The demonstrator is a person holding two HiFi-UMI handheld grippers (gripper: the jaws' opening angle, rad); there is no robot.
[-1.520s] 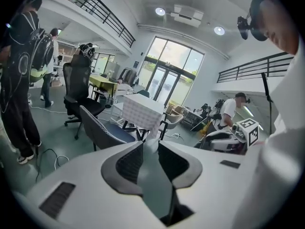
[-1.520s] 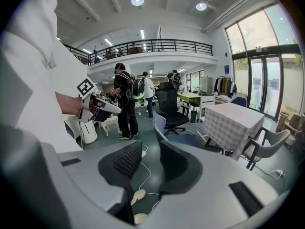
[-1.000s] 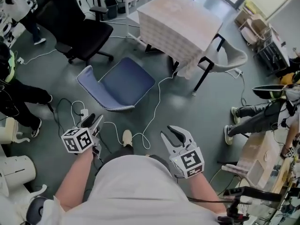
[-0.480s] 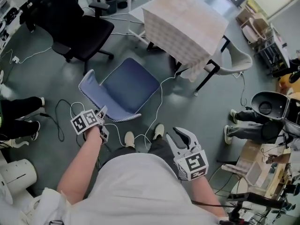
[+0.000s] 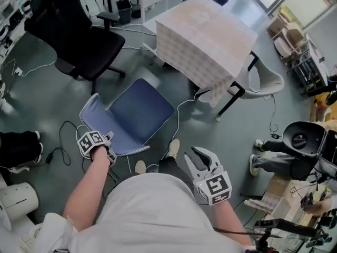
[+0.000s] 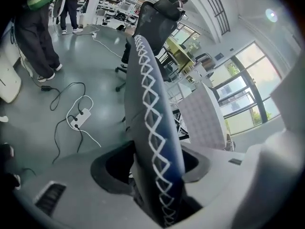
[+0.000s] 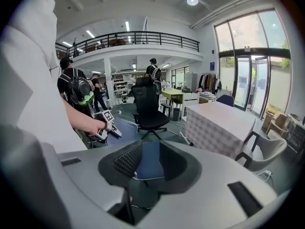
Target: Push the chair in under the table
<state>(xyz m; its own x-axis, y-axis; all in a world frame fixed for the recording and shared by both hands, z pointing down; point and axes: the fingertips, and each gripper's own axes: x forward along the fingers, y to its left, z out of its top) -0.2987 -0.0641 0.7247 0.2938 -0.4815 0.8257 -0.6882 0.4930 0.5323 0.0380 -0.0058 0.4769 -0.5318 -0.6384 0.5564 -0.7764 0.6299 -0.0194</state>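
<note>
The blue chair [image 5: 139,109] with white-stitched edges stands on the grey floor, a little short of the table [image 5: 205,30] with its checked cloth. My left gripper [image 5: 105,144] is at the near edge of the chair's backrest [image 5: 89,109]. In the left gripper view that stitched backrest edge [image 6: 152,109] runs up between the jaws, which are closing; gaps still show beside it. My right gripper [image 5: 194,156] hangs open and empty nearer my body, pointing at the chair seat [image 7: 148,162] and the table [image 7: 219,123].
A black office chair [image 5: 79,41] stands left of the table, and a white shell chair [image 5: 266,73] on its right. Cables and a power strip [image 6: 78,119] lie on the floor by the blue chair. People stand at the left [image 5: 18,149] and right [image 5: 274,152].
My left gripper dropped, rolled and went to the chair's backrest, whose edge now lies between its jaws. The right gripper shifted a little and stays open.
</note>
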